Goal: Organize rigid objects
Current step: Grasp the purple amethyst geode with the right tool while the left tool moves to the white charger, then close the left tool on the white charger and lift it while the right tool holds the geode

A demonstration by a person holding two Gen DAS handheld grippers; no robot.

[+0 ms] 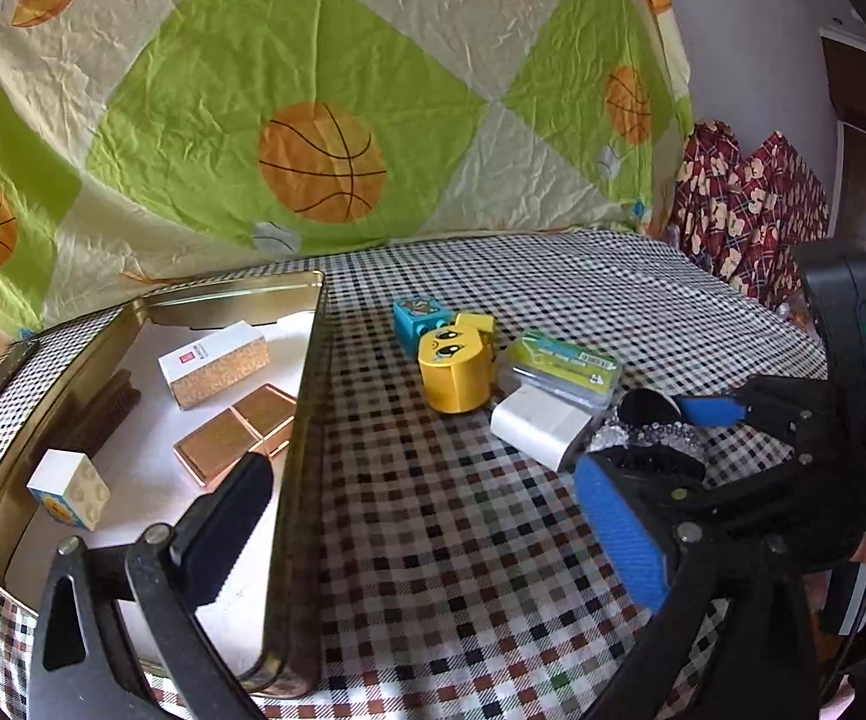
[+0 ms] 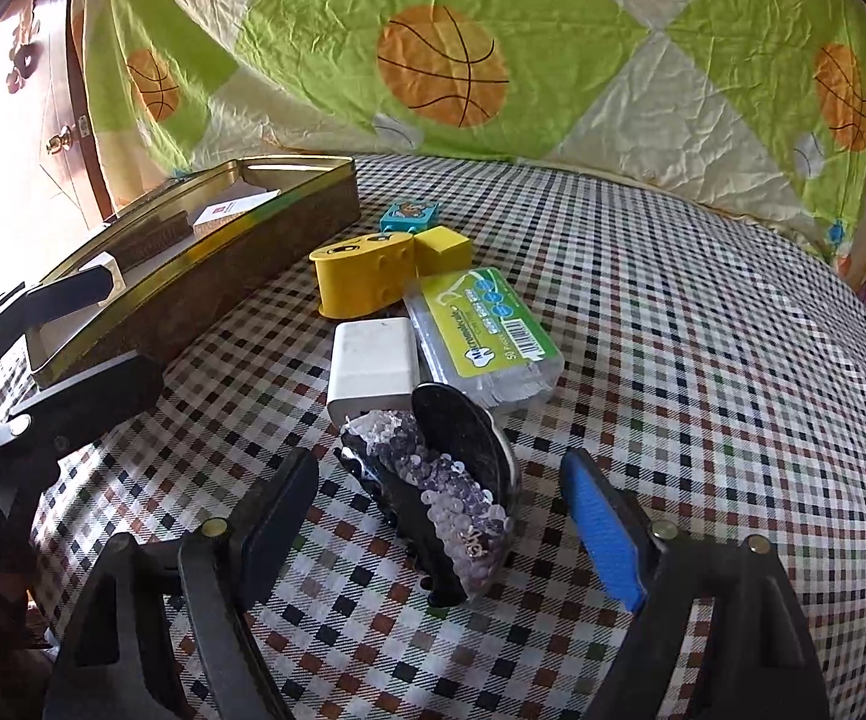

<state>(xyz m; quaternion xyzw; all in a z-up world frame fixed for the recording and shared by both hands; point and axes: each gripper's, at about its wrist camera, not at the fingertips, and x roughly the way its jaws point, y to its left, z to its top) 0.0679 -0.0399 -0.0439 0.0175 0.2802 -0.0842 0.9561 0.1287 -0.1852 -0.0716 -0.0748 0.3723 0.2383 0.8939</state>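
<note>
Sequined hair clip (image 2: 439, 492) lying lengthwise between spread right claw (image 2: 442, 519) fingers, left claw (image 1: 427, 516) released

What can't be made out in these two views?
- Tin contents, right wrist view: its near wall hides most of them.
- Dark object along the tin's far-left wall, left wrist view: in shadow, can't be identified.
- Plastic case label: print too small to read.
- Hair clip, left wrist view: mostly hidden by the right gripper.
- Both grippers' handles: cut off at the bottom edges.
</note>
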